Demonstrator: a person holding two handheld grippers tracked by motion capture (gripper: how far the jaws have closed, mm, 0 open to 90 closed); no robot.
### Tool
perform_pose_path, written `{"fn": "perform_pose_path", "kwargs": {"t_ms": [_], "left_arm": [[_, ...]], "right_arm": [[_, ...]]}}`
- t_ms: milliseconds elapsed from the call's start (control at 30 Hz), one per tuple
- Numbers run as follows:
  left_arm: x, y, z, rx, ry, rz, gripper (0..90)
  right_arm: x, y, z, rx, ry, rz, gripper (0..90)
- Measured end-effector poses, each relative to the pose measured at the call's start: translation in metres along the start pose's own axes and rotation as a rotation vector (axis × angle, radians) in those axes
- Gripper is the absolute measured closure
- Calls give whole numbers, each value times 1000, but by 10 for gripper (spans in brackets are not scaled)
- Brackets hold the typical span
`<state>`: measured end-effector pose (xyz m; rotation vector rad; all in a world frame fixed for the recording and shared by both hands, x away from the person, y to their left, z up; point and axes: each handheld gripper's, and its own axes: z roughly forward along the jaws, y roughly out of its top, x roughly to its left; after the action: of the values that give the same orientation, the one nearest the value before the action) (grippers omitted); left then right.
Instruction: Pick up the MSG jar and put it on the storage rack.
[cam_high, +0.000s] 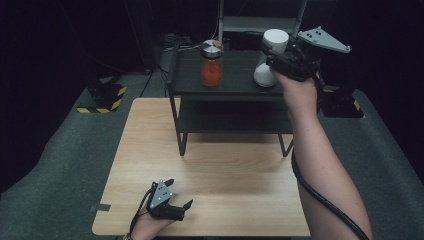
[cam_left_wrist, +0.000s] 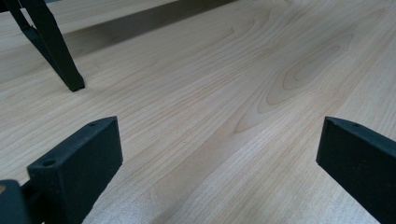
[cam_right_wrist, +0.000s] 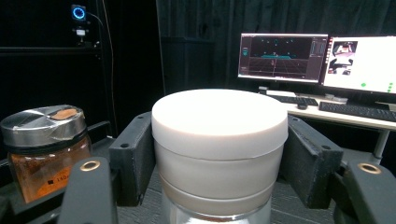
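Note:
A white container (cam_high: 264, 74) with a wide white cap (cam_right_wrist: 219, 121) stands on the top deck of a black two-tier rack (cam_high: 235, 86). My right gripper (cam_high: 272, 50) is up at the cap, and its pads (cam_right_wrist: 135, 154) press on both sides of it, so my right gripper (cam_right_wrist: 219, 158) is shut on the cap. A glass jar of orange-red powder (cam_high: 212, 64) with a metal lid stands to its left, also seen as the spice jar (cam_right_wrist: 44, 149). My left gripper (cam_high: 180, 192) rests low at the wooden table's near left, open, and in its own view my left gripper (cam_left_wrist: 219, 144) has nothing between its jaws.
The wooden table (cam_high: 225, 170) carries the rack at its far side; one rack leg (cam_left_wrist: 56, 51) stands ahead of the left gripper. A thick cable (cam_high: 320, 195) trails along the right forearm. Monitors (cam_right_wrist: 317, 58) and a keyboard sit on a desk beyond. Striped floor blocks (cam_high: 102, 100) lie at left.

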<state>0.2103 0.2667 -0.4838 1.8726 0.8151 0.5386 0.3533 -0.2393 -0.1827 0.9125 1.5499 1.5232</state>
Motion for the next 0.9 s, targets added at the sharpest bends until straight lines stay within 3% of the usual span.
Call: {"fn": "perform_pose_path", "kwargs": {"t_ms": [667, 900], "left_arm": [[1, 0, 0, -1, -7, 2, 5], [1, 0, 0, -1, -6, 3, 5]], "right_arm": [[0, 1, 4, 10, -6, 7, 326], [3, 0, 0, 12, -11, 6, 203]]}}
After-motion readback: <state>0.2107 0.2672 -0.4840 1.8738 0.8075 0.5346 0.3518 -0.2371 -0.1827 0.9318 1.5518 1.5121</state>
